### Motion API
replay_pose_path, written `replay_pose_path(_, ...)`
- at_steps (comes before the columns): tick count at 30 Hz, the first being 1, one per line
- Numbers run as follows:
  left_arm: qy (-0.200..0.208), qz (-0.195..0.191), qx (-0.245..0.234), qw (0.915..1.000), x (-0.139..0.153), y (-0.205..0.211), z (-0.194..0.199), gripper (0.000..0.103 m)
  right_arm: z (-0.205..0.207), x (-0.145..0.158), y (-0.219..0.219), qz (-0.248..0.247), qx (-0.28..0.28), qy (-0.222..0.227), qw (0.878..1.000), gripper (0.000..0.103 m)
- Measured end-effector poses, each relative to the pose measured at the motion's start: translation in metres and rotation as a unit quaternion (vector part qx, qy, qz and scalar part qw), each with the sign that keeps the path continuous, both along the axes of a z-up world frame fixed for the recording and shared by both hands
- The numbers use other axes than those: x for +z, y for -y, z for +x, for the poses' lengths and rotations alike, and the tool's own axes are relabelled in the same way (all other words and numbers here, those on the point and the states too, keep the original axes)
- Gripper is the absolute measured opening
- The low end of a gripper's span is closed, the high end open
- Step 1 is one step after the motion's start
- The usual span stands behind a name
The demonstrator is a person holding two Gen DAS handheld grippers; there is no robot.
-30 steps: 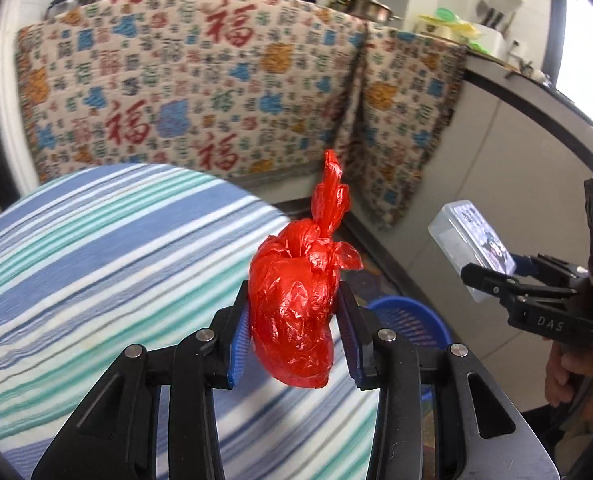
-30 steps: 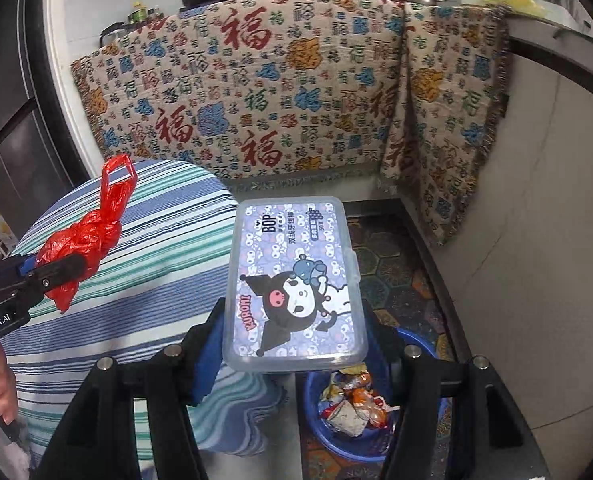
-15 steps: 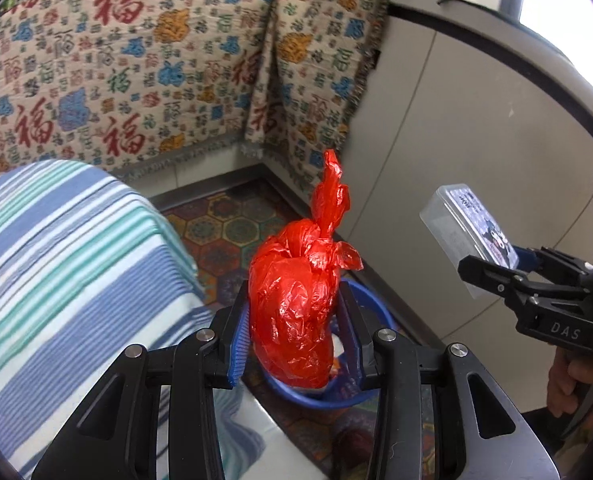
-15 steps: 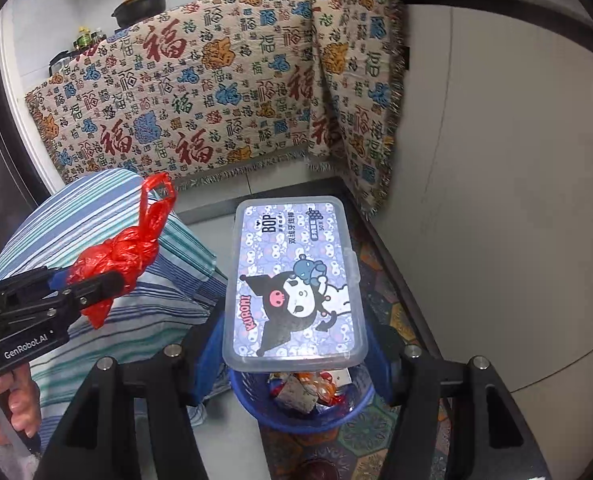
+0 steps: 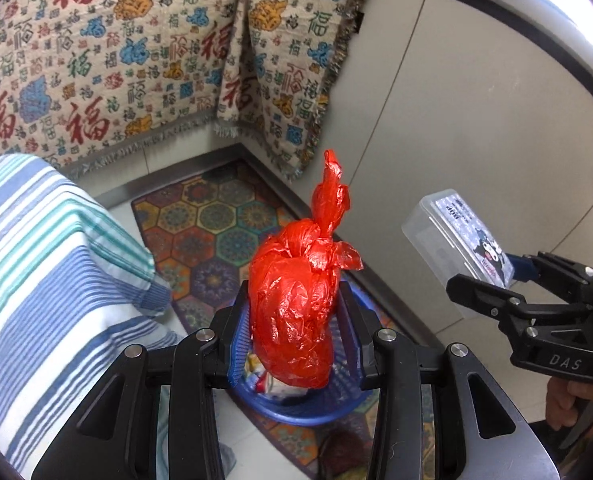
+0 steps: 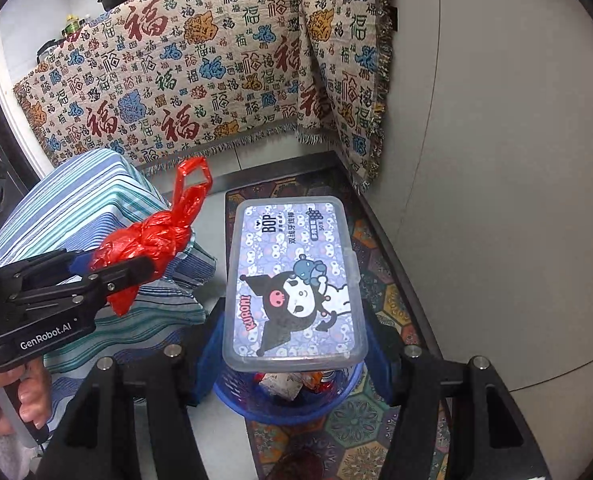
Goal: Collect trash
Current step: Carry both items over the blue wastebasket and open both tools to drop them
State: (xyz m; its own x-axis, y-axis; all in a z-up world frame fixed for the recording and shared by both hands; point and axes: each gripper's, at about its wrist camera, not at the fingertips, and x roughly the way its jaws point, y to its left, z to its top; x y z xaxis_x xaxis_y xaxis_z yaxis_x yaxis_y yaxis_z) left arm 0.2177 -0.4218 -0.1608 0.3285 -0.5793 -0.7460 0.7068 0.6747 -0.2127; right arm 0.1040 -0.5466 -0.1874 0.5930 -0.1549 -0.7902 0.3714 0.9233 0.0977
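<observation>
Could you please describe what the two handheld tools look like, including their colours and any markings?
Both are black plastic with silver pivot screws and blue finger pads. The left tool bears white "GenRobot.AI" lettering on its body; the right tool is embossed "DAS". Each has a pistol-style handle. No sleeves are visible.

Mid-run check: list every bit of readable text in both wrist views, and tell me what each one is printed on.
"BOP": lid of the clear plastic box in the right gripper.
"KUROMI": same lid, lower left edge.
"50": same lid; the small Chinese print beside it is too small to read surely.
"GenRobot.AI": body of the left gripper, which holds the red bag.
"DAS": right gripper's body, seen from the left wrist.
"福": repeated across the patterned blanket.
</observation>
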Motion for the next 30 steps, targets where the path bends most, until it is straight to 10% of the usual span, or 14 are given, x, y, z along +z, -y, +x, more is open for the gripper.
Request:
replay_pose_path(11,-0.018,0.01,-0.014,0.9997,-0.022,0.013,0.008,0.043,0.017,-0.031,0.016,0.018,0.018,-0.027,0.999,0.062)
replay_pose_path(15,-0.021,0.01,-0.013,0.9996,-0.029,0.019,0.013,0.075,0.025,-0.044,0.02,0.036,0.035,-0.024,0.998,0.072)
replay_pose_path(23,-0.012,0.005,-0.009,0.9999,-0.022,0.018,0.013,0.079,0.018,-0.035,0.025,0.009,0.013,-0.012,1.0,0.077)
replay_pose_path(30,0.008,0.004,-0.002,1.0,0.005,0.004,-0.016,0.103,-0.016,-0.002,0.012,-0.02,-0.038,-0.017,0.999,0.09)
